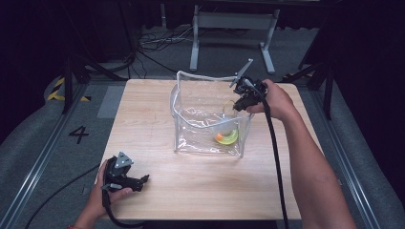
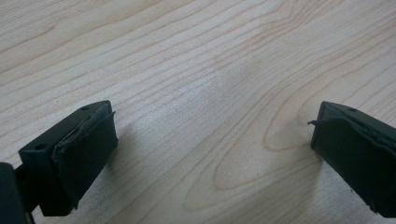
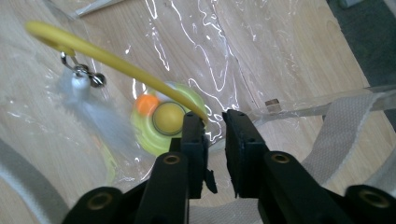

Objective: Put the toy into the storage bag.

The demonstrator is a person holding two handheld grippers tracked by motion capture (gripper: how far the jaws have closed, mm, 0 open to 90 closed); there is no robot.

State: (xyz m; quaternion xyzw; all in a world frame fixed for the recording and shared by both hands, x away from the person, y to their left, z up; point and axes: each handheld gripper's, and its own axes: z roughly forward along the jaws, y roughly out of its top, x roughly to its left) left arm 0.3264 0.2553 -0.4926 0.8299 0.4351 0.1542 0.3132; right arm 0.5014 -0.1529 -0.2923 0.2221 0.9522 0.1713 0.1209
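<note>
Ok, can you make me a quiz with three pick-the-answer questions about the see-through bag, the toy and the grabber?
1. Where is the yellow toy?
A) on the floor
B) inside the clear bag
C) under the table

2. What colour is the small ball on the toy?
A) blue
B) black
C) orange

3. How do the jaws of the left hand-held gripper stand?
A) wide apart, nothing between them
B) shut on a spoon
C) shut on the bag

Answers:
1 B, since the high view shows the toy lying at the bottom of the bag.
2 C, since the right gripper view shows an orange ball beside the yellow one.
3 A, since the left gripper view shows bare wooden table between the jaws.
</note>
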